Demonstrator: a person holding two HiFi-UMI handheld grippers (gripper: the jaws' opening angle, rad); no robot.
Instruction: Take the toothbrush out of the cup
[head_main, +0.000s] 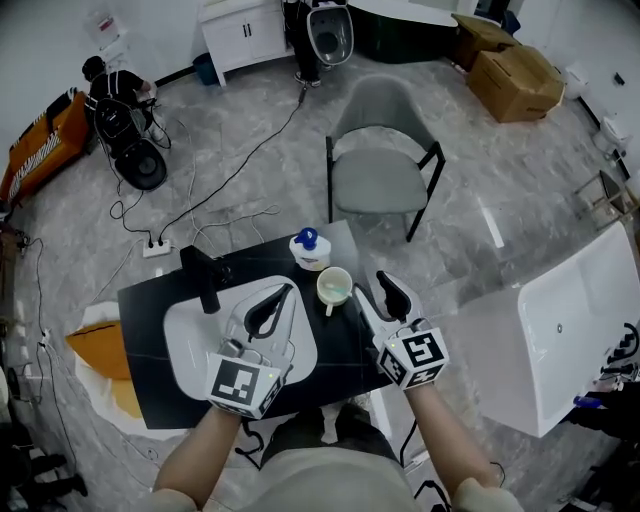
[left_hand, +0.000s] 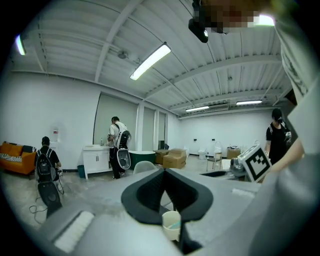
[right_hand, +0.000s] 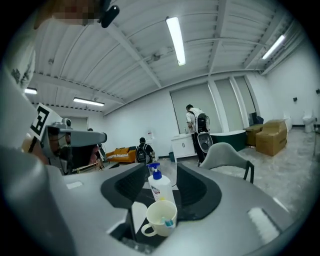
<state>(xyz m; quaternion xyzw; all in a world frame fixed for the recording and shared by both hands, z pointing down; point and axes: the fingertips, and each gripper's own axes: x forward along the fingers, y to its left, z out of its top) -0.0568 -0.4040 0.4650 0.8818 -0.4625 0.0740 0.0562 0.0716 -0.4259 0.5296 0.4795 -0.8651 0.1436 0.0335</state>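
on the left of the black table (head_main: 148, 318) a black faucet (head_main: 203, 276) stands at the back edge of a white basin (head_main: 186, 345). the left gripper (head_main: 288, 290) hangs over that basin, pointing away from the person toward the far side of the table. its two bowed jaws meet at their tips, leaving only a loop-shaped gap behind them, and nothing is pinched there. it touches neither the basin nor anything else that can be made out.

just past the basin's far right corner stands a soap bottle (head_main: 309, 250) with a blue pump. nearer the person, and just beside it, the cream cup (head_main: 334, 287) sits upright on the dark tabletop, its handle toward the person. the toothbrush (right_hand: 168, 222) is inside it: only a teal bit shows, low against the inner wall, below the rim.

right of the cup, the right gripper (head_main: 372, 285) is held near it but apart from it. its jaws stand wide apart and hold nothing. in the right gripper view the cup and the bottle show in the gap between the jaws, ahead of the tips, and the pads touch neither.
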